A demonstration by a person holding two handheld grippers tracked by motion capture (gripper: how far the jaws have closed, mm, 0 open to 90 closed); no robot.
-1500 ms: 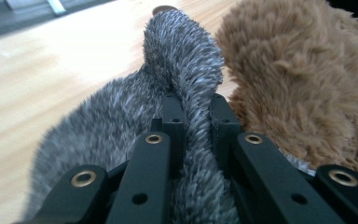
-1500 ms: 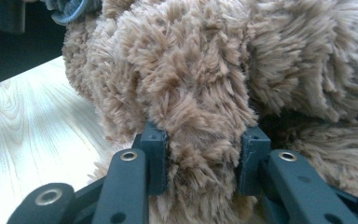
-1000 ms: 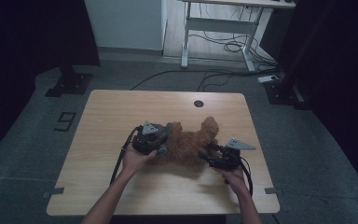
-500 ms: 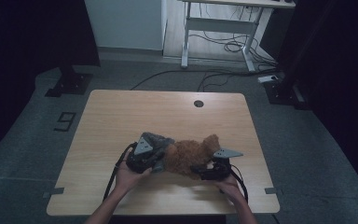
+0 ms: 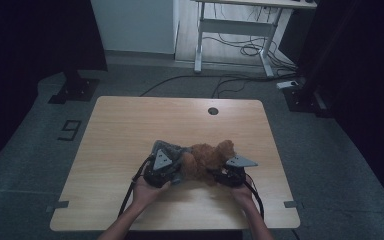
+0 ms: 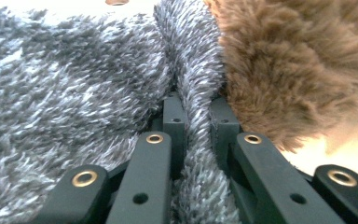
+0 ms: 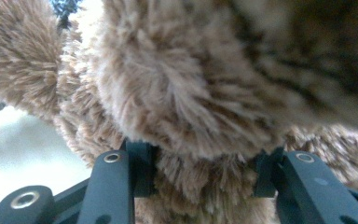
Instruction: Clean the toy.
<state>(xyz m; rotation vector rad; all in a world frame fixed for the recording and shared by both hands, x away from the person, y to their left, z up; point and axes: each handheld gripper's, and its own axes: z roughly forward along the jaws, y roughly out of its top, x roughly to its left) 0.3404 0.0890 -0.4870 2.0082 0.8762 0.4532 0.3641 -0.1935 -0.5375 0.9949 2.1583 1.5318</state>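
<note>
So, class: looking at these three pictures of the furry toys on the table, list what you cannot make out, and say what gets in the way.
- High view: what the brown toy is; too small, dim.
- High view: most of the grey fur; the left tongs cover it.
- Left gripper view: grey fur's whole shape; cut off by the edges.
- Right gripper view: whether the right tongs press the brown fur; the pile hides the pads, upper right blurred.

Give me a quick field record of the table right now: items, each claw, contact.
surface: wooden table
items: brown plush toy, grey furry cloth on its left side
left claw: shut on a fold of the grey furry cloth
right claw: jaws have just been closing, brown plush toy between them, fur bulging between the pads
position: toy and cloth on the near half of the table, between both hands
</note>
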